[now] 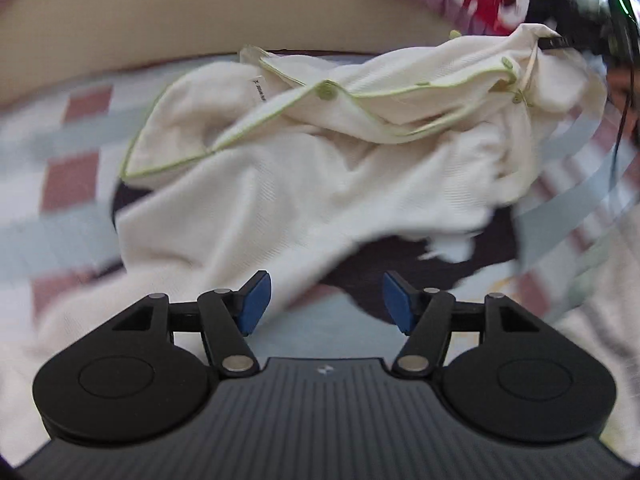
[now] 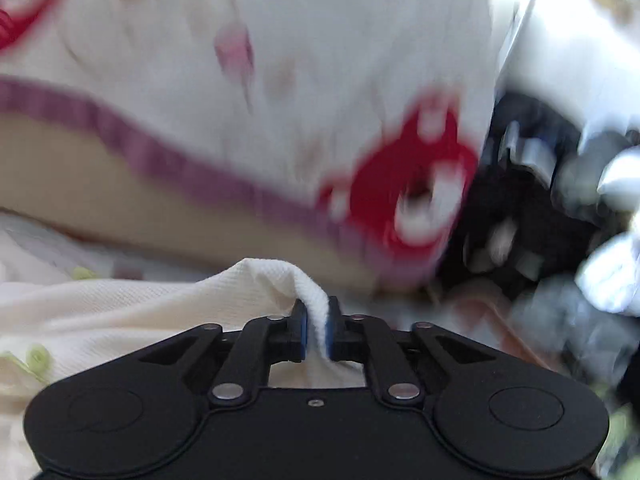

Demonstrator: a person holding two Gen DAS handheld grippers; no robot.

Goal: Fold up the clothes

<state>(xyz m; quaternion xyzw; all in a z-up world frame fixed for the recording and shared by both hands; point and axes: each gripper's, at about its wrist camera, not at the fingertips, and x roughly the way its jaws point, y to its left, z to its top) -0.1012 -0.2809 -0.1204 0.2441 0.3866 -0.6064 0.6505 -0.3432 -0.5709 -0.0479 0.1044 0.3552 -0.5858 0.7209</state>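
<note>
**Cream garment lifted at one corner, left tool empty**

Checked bedding [image 1: 76, 184] in pale blue, white and dusty red squares fills the left and right sides of the left wrist view, and it is blurred. On it lies the cream garment [image 1: 288, 184], crumpled, filling the middle of that frame. You can see its light green piping, a green button [image 1: 327, 91] near the upper middle, and a white label [image 1: 258, 90] just left of that. A dark cloth [image 1: 400, 256] shows under the garment's lower edge, at centre right.

Your left tool [image 1: 326, 304] sits at the bottom centre with its blue pads [image 1: 252, 304] spread wide and nothing between them; the garment's nearest fold lies just above the left pad.

Your right tool [image 2: 317, 328] is pinching a fold of the cream garment [image 2: 120, 304], and the fabric rises over the pads in a small hump at the lower centre of the right wrist view. In the left wrist view that same tool [image 1: 560, 42] is at the upper right, holding the garment's far corner up.

Behind, a white fabric with red prints and a purple hem [image 2: 320, 92] fills the upper half of the right wrist frame, heavily blurred.
</note>
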